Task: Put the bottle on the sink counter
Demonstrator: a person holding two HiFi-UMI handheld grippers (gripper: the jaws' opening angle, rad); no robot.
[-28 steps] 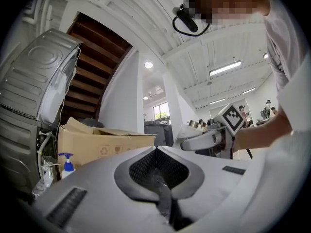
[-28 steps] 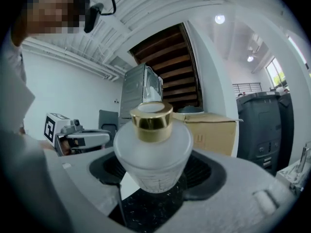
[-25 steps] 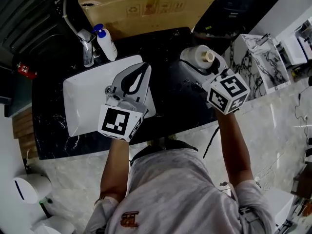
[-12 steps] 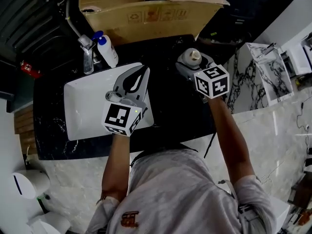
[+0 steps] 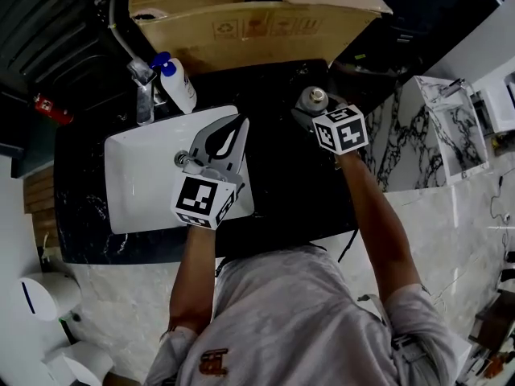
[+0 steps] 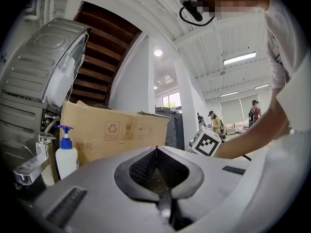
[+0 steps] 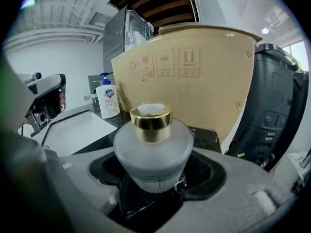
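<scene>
A frosted glass bottle [image 5: 313, 98] [image 7: 151, 154] with a gold cap stands upright between the jaws of my right gripper [image 5: 315, 111] [image 7: 153, 178], which is shut on its body. It is low over the black marble sink counter [image 5: 282, 183], right of the basin; whether its base touches the counter is not visible. My left gripper [image 5: 239, 122] [image 6: 156, 149] hovers over the white sink basin [image 5: 141, 167], shut with nothing in it.
A hand-soap pump bottle [image 5: 177, 83] [image 7: 107, 101] and a chrome faucet [image 5: 143, 87] stand behind the basin. A large cardboard box [image 5: 249, 26] lines the back of the counter, just behind the frosted bottle. A dark bin [image 7: 272, 110] is at the right.
My right gripper has carried the bottle away from the person's body toward the back of the counter, nearer the cardboard box. The left gripper has barely moved.
</scene>
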